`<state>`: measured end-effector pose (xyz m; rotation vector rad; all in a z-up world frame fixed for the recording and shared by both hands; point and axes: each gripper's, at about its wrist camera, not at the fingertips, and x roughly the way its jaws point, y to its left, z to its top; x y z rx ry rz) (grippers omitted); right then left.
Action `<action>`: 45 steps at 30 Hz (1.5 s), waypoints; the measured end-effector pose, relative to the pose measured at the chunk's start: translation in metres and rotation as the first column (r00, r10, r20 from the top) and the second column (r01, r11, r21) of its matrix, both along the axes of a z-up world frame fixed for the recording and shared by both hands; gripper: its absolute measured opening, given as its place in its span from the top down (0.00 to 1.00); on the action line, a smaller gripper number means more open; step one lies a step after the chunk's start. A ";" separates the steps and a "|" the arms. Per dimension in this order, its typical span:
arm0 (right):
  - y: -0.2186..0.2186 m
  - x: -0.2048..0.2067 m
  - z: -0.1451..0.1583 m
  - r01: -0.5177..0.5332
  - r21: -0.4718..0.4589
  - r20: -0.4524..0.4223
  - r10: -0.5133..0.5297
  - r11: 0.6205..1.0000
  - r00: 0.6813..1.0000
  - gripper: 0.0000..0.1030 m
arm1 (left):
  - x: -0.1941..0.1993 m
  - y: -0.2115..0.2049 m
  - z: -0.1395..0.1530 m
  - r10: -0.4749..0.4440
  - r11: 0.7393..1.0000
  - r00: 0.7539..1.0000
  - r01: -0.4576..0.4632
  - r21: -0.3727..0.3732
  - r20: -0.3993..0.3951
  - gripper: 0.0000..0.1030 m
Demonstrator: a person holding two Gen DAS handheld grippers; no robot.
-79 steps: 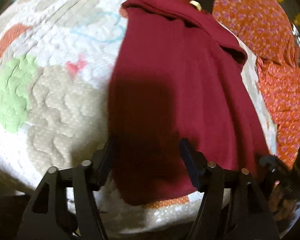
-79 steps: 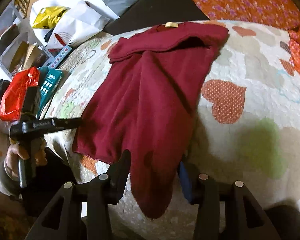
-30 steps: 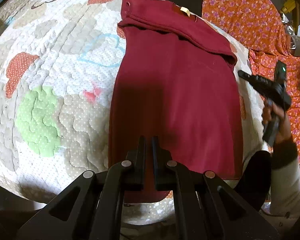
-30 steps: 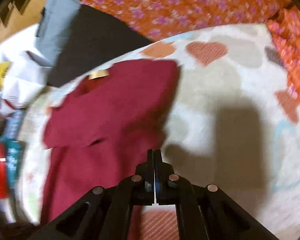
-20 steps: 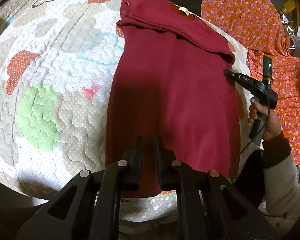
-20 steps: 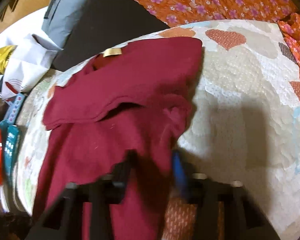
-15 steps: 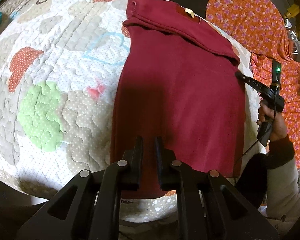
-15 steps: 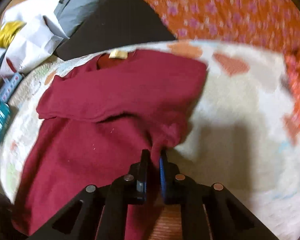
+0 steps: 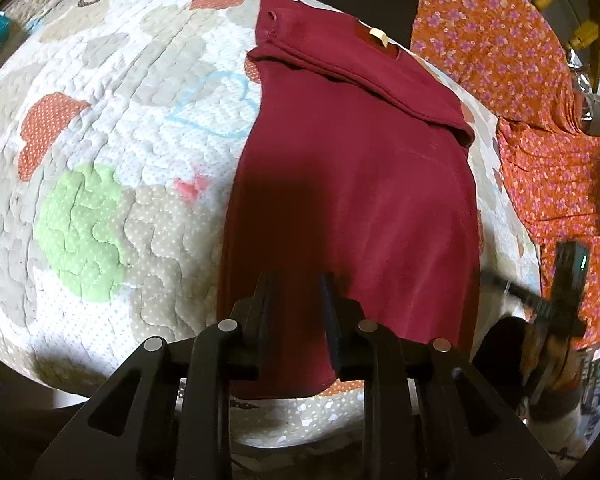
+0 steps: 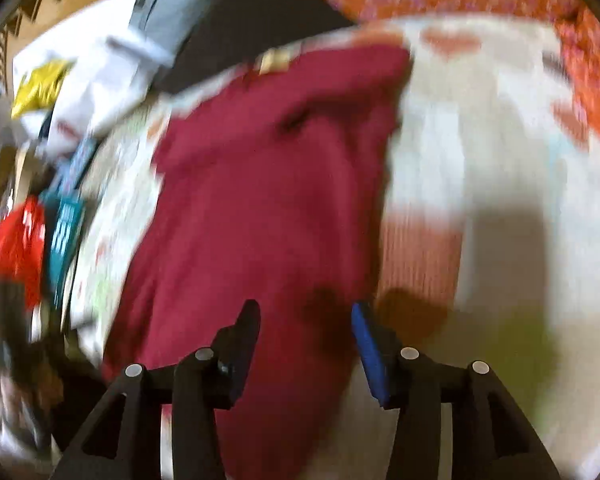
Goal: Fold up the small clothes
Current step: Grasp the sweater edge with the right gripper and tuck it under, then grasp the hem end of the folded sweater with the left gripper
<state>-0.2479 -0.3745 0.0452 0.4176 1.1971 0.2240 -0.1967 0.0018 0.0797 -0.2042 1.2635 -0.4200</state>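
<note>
Here, the left gripper [image 9: 296,296], jaws narrowly parted, straddles the hem of the dark red knit garment [image 9: 352,184] lying lengthwise on the heart-patterned quilt [image 9: 100,152]; the right gripper [image 10: 305,322] gapes empty. Uneven pinching risks a skewed fold.

The left wrist view looks down from close above the near edge of the quilt [image 9: 100,128], facing the far side along the left gripper [image 9: 296,296]. The blurred right wrist view sits equally near, angled leftward. Both share the maroon shirt [image 9: 352,184] and quilt.
</note>
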 end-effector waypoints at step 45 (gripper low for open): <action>0.012 -0.070 0.007 0.023 -0.128 0.006 -0.023 0.992 1.000 0.64 | -0.017 -0.006 -0.016 0.036 0.988 0.996 -0.048 0.149 0.083 0.41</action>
